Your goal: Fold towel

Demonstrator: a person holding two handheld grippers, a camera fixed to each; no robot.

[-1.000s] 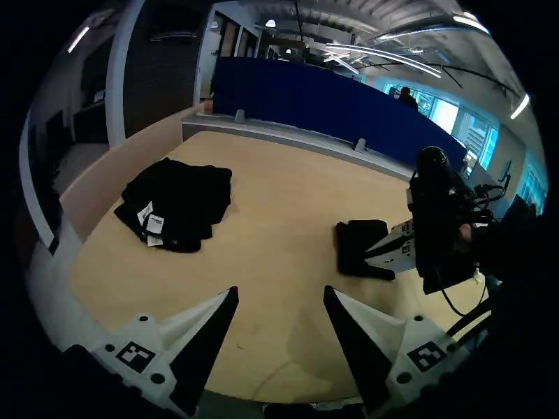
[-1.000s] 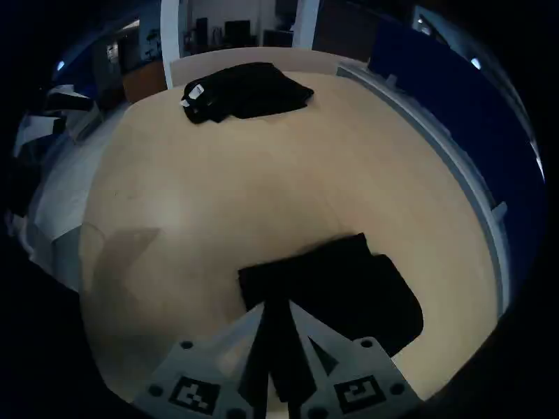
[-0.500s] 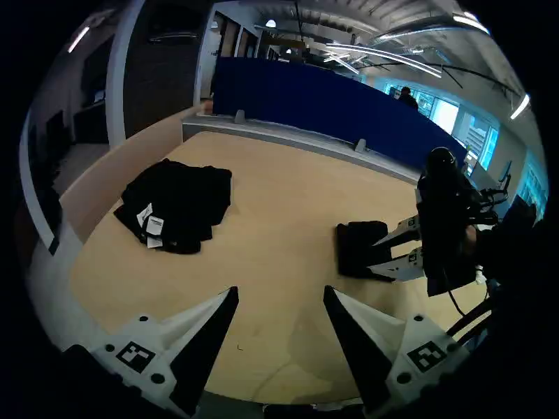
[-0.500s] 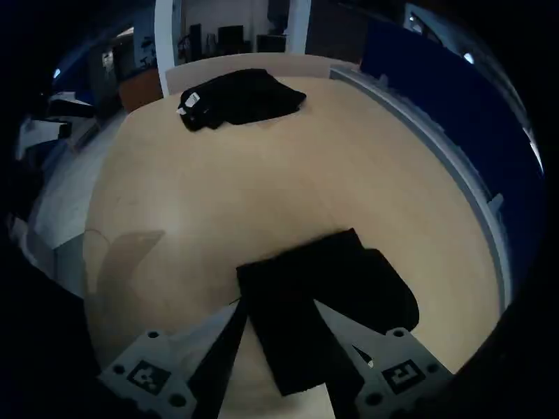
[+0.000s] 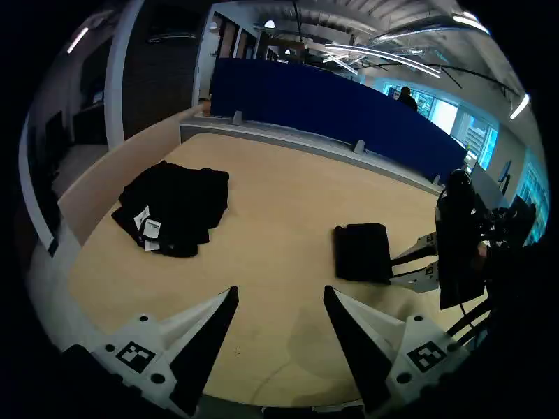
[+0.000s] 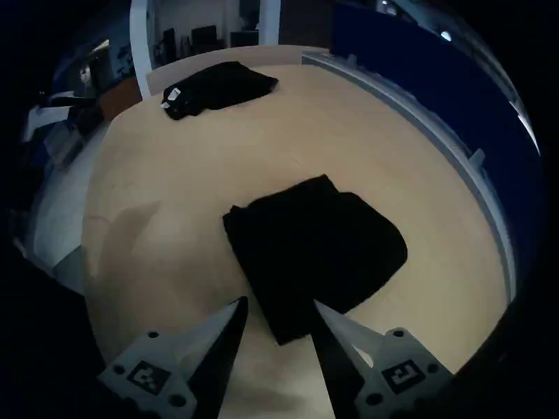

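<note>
Two black cloth things lie on the wooden table (image 5: 279, 181). A loose tagged pile (image 5: 171, 209) sits at the left, well apart from the folded towel (image 5: 361, 251) at the right. Between them the left gripper (image 5: 279, 292) hovers over bare wood, fingers apart and empty. The right gripper (image 5: 411, 264), also spread, points at the towel's near edge and pinches nothing. The towel looks soft, light and limp, and would likely sag unless pinched through all its layers at a corner.

Black towel (image 6: 314, 255): you see it folded into a compact, flat rectangle, lying on the table (image 6: 175, 174) toward 5 o'clock.
</note>
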